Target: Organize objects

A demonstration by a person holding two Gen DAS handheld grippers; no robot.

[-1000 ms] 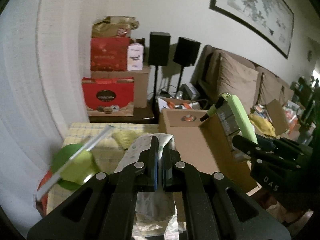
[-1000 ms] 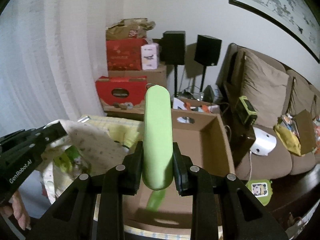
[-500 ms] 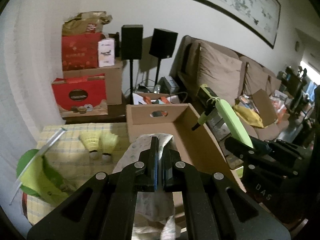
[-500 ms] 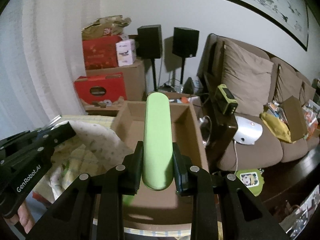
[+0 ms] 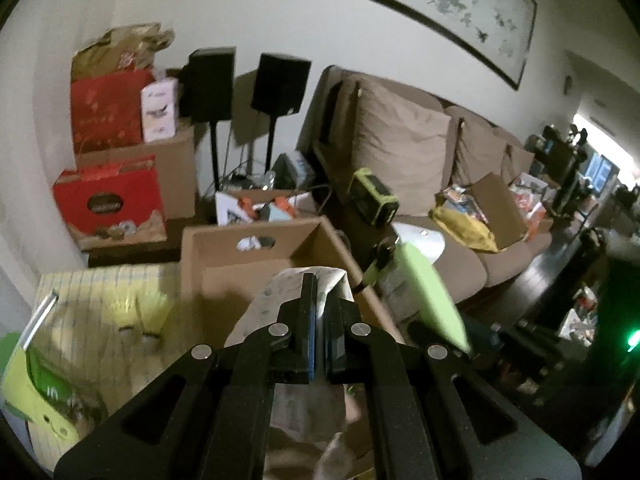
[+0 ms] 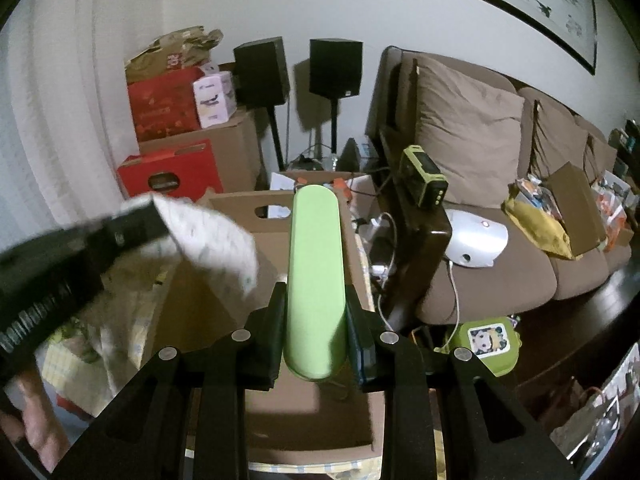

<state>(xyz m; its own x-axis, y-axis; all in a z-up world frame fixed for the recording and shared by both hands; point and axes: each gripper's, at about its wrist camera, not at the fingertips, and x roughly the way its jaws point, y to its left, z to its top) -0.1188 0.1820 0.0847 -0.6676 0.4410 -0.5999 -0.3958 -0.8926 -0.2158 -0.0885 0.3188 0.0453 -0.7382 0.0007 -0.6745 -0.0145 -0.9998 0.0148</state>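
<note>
Right wrist: right hand-held gripper (image 6: 316, 344) clamps green case (image 6: 316, 280) over cardboard box (image 6: 320, 412); left hand-held gripper (image 5: 318, 332) pinches patterned cloth (image 5: 280, 292), at 10 o'clock.

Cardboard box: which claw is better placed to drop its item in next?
Probably right. The right claw holds the green case over the cardboard box; the left claw's patterned cloth hangs nearer the box's edge.

Living-room clutter behind the table

Two black speakers (image 6: 298, 70) on stands beside stacked red gift boxes (image 6: 166, 104); brown sofa (image 6: 480, 240), framed painting (image 5: 440, 8) above.
</note>
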